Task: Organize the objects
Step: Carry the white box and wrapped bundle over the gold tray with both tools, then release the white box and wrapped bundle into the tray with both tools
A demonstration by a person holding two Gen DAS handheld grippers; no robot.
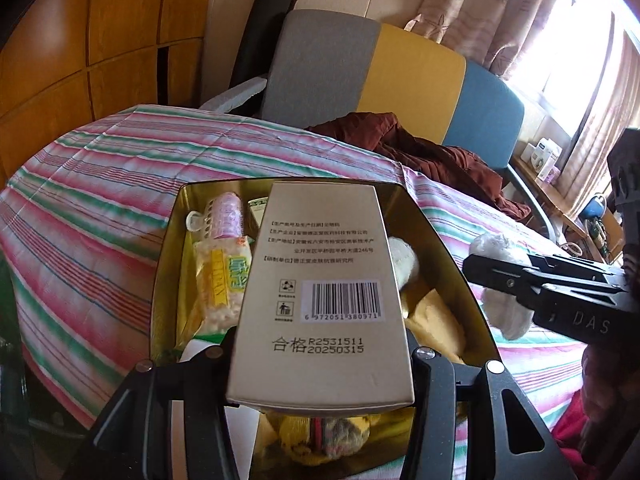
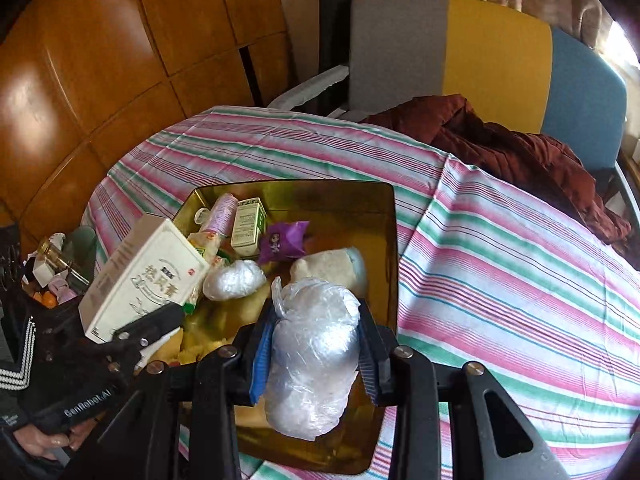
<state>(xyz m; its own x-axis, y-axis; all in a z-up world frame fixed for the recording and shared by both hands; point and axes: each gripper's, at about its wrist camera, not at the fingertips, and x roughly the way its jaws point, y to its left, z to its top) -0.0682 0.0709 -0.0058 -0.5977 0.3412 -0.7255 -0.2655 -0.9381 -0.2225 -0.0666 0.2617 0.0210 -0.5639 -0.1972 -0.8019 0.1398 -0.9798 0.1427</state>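
— Why are you holding both over the tin [image 2: 390,240]?

— I'm carrying 2 things to sort, and the tin on the striped sheet [image 2: 520,272] looks like the collecting place. My left gripper [image 1: 320,364] is clamping the box [image 1: 320,280] by its sides; my right gripper [image 2: 316,356] is squeezing the wrapped bundle [image 2: 312,360] between its blue pads.

— Which way is the box pointing?

— Its long axis is running away from me along the fingers, barcode face up, far end over the snack bag [image 1: 220,284]. The bundle is lying lengthwise too — knotted end forward, above the tin's near edge.
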